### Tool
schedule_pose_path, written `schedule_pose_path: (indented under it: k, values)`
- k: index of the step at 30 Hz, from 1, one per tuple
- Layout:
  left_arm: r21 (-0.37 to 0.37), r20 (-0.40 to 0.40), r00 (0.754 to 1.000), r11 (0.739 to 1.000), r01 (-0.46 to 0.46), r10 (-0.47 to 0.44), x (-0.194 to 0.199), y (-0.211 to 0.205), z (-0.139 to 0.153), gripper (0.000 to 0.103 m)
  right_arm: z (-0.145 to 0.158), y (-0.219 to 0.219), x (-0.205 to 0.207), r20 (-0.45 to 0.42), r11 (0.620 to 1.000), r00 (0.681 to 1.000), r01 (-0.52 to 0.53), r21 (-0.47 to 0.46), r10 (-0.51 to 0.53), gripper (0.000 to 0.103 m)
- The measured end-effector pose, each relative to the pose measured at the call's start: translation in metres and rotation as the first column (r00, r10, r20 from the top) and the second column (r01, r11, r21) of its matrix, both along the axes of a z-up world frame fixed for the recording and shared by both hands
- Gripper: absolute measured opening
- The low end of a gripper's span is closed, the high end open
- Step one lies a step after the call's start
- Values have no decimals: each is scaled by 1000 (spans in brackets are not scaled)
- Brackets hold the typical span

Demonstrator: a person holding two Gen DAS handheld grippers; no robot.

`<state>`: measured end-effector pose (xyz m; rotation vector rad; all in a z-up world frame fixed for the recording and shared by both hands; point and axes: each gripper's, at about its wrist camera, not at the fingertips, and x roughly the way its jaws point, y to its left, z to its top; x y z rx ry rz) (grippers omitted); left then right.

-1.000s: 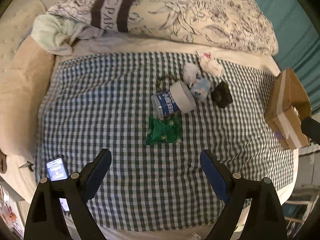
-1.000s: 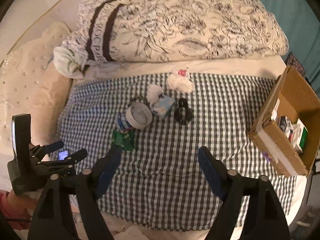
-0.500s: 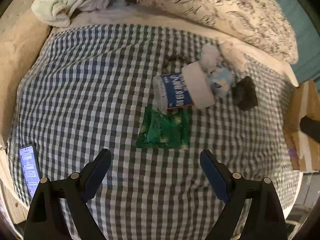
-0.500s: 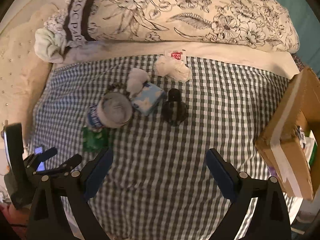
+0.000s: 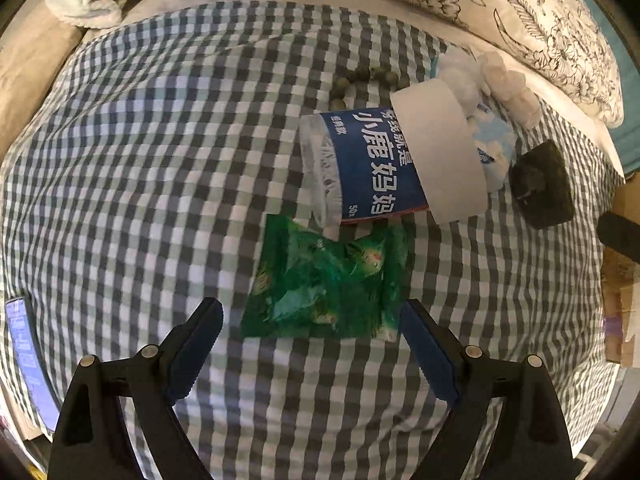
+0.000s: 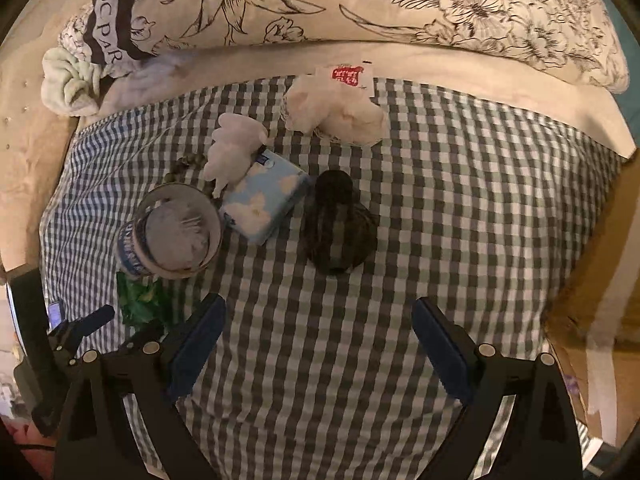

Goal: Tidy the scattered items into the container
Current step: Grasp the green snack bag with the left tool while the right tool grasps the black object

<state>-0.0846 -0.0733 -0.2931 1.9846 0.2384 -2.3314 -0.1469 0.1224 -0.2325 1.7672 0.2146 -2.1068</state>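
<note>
**Both grippers open above the checked bedspread**

Your left gripper point(image 5: 310, 330) hangs over the bed with its jaws spread wide and nothing between them. Just ahead of its blue fingers point(image 5: 196, 344) lies a green packet point(image 5: 328, 280), flat on the checked cloth point(image 5: 140, 160). Touching the packet's far edge is a tub point(image 5: 384, 160) on its side, blue label up and white lid pointing right. Past the lid sit a pale blue tissue pack point(image 5: 494, 148), a white fluffy toy point(image 5: 464, 76) and a dark round object point(image 5: 540, 188). A string of beads point(image 5: 360, 80) curls behind the tub. A phone point(image 5: 24, 356) lies at the cloth's left edge.

Your right gripper point(image 6: 318, 334) is also released, jaws wide, holding nothing. The dark object point(image 6: 338, 224) lies just ahead of it, beside the tissue pack point(image 6: 264, 200). A second white soft item point(image 6: 336, 112) with a red tag rests near the floral duvet point(image 6: 400, 8). The cardboard box point(image 6: 600, 280) stands at the far right, well apart from the scattered items.
</note>
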Motion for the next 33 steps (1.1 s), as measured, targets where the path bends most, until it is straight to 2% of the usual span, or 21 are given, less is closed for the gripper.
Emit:
schedule_pose_path:
  k: [5, 8, 10, 15, 16, 17, 18, 19, 20, 25, 28, 31, 32, 33]
  values:
    - [-10, 26, 1000, 1000, -8, 8, -9, 4, -21, 93, -20, -10, -19, 9, 1000, 1000, -27, -15, 27, 94]
    - [-33, 24, 1000, 999, -14, 14, -10, 7, -27, 100, -34, -15, -31, 17, 999, 999, -36, -10, 36, 94]
    - [-38, 20, 1000, 999, -19, 20, -10, 8, -28, 101, -42, -18, -37, 19, 999, 999, -45, -2, 45, 94]
    - [-43, 9, 1000, 999, -13, 14, -6, 9, -28, 100, -54, -17, -47, 37, 999, 998, -47, -1, 47, 94]
    - [-42, 6, 1000, 999, -13, 13, -6, 9, -27, 96, -55, -16, -48, 37, 999, 998, -45, -3, 45, 94]
    - [-39, 3, 1000, 999, -14, 14, -5, 9, -26, 91, -57, -16, -48, 37, 999, 998, -46, -4, 46, 89]
    - [-34, 0, 1000, 999, -16, 16, -4, 9, -25, 88, -58, -15, -49, 40, 999, 998, -49, -1, 49, 70]
    - [-27, -2, 1000, 999, -20, 19, -2, 8, -23, 79, -61, -15, -50, 48, 998, 997, -55, 5, 55, 55]
    - [-19, -3, 1000, 1000, -23, 23, -1, 7, -21, 69, -62, -13, -49, 53, 998, 997, -62, 7, 62, 55]
    - [23, -7, 1000, 999, -22, 22, 4, 1, -9, 41, -49, -5, -43, 40, 998, 997, -68, -12, 68, 54]
    - [33, -29, 999, 999, -38, 39, 8, -2, 4, 40, -33, 3, -37, 29, 998, 998, -62, -25, 63, 53]
    - [33, -58, 997, 999, -41, 42, 15, -1, 20, 40, -14, 10, -30, 14, 997, 998, -59, -42, 60, 47]
    - [32, -65, 997, 999, -40, 42, 18, 0, 25, 40, -8, 12, -28, 10, 997, 998, -64, -48, 64, 34]
    - [33, -72, 997, 999, -39, 41, 20, 0, 30, 40, -3, 14, -26, 14, 996, 997, -76, -51, 77, 27]
